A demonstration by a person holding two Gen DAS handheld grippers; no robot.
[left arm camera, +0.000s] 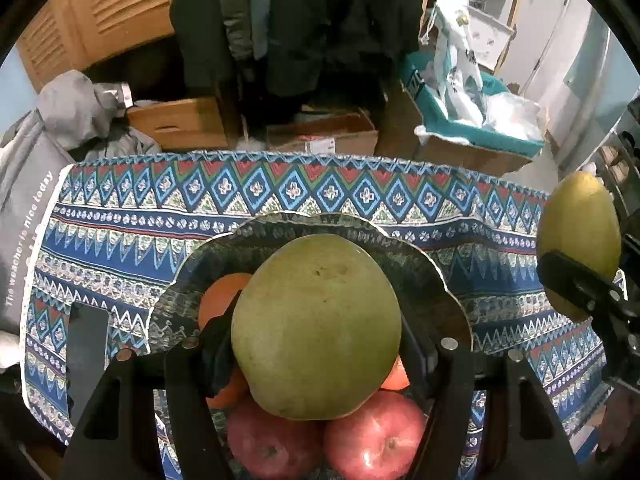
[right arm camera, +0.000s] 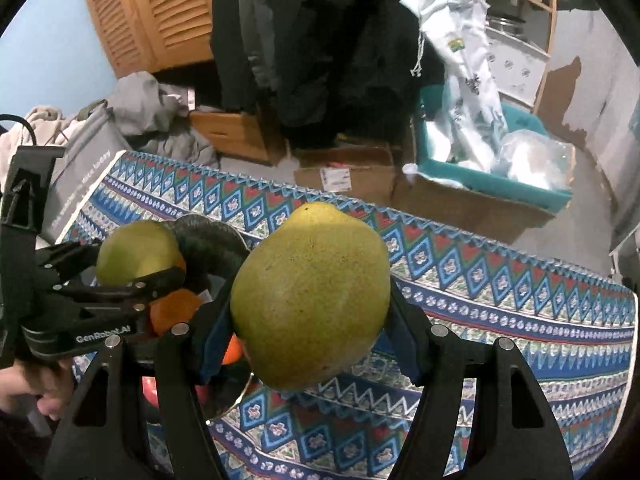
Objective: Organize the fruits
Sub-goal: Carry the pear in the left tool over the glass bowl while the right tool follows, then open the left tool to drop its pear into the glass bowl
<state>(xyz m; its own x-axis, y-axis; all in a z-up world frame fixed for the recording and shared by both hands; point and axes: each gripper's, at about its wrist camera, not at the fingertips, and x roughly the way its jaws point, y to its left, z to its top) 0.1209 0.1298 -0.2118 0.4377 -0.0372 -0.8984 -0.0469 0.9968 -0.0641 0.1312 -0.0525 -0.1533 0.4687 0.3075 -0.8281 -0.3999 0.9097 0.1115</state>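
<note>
My left gripper [left arm camera: 316, 340] is shut on a large green pear [left arm camera: 316, 328] and holds it over a dark scalloped plate [left arm camera: 416, 264]. On the plate lie two red apples [left arm camera: 372, 440] and oranges [left arm camera: 220, 296]. My right gripper [right arm camera: 308, 324] is shut on a yellow-green mango [right arm camera: 312, 296], held above the cloth to the right of the plate [right arm camera: 208, 236]. That mango also shows at the right edge of the left wrist view [left arm camera: 578, 236]. The left gripper with its pear [right arm camera: 136, 252] shows in the right wrist view.
A patterned blue, red and white tablecloth [left arm camera: 280, 192] covers the table. Beyond its far edge stand cardboard boxes [left arm camera: 180, 124], a teal bin with plastic bags [left arm camera: 472, 120], hanging dark coats and a grey bag [left arm camera: 24, 240] at the left.
</note>
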